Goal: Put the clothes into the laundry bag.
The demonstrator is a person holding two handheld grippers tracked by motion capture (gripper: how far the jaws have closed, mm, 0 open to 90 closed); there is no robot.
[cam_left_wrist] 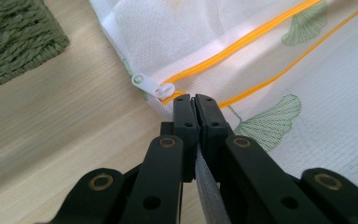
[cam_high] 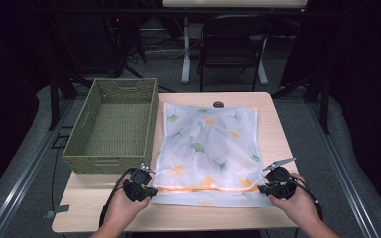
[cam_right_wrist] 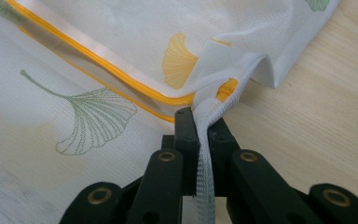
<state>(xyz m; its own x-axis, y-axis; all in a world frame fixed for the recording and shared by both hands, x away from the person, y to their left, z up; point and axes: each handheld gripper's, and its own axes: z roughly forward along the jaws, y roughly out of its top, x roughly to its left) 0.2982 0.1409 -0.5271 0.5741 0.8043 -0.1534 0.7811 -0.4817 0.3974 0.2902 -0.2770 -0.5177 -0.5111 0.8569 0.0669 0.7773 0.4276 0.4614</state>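
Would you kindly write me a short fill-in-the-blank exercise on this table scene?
1. The woven green basket on the wooden table contains ____.
2. The white mesh leaf-print bag has a zipper coloured ____.
3. The left gripper and right gripper are both shut on the bag's ____ edge.

Missing: nothing; orange; near

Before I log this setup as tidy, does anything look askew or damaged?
Nothing looks damaged. The mesh bag lies mostly flat; only its near corner is folded up where the right gripper pinches it. The basket sits upright.
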